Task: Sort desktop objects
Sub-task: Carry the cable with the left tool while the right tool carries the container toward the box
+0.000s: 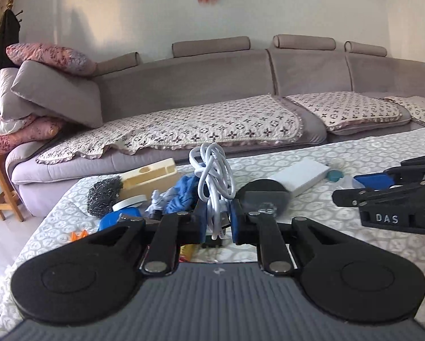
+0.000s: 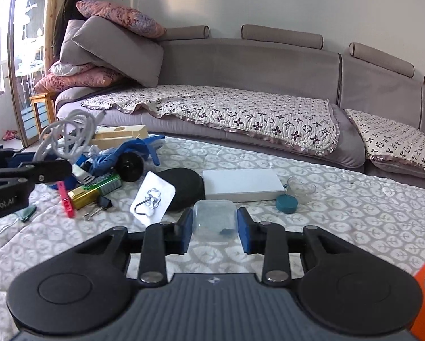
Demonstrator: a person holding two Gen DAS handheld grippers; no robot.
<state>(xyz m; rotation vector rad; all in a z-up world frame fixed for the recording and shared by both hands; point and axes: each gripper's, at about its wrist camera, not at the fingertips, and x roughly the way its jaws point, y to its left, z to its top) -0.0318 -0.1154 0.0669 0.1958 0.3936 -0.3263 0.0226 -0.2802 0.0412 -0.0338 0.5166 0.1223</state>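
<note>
My left gripper (image 1: 218, 223) is shut on a coiled white cable (image 1: 214, 179), which stands up between the blue pads above the patterned tablecloth (image 1: 312, 207). In the right wrist view the same cable (image 2: 70, 136) hangs from that gripper at the left edge. My right gripper (image 2: 214, 233) is shut on a small clear plastic box (image 2: 214, 220), its pads pressing both sides. Seen from the left wrist, the right gripper (image 1: 343, 196) reaches in from the right.
On the cloth lie a white box (image 2: 242, 184), black disc (image 2: 184, 187), adhesive hook (image 2: 152, 199), teal cap (image 2: 286, 203), clear cup (image 2: 300, 187), green pack (image 2: 96, 190), red clothespin (image 2: 66, 201), binder clip (image 2: 103, 204), blue cloth (image 2: 113, 156) and steel wool (image 1: 104, 196). A sofa (image 2: 241, 65) runs behind.
</note>
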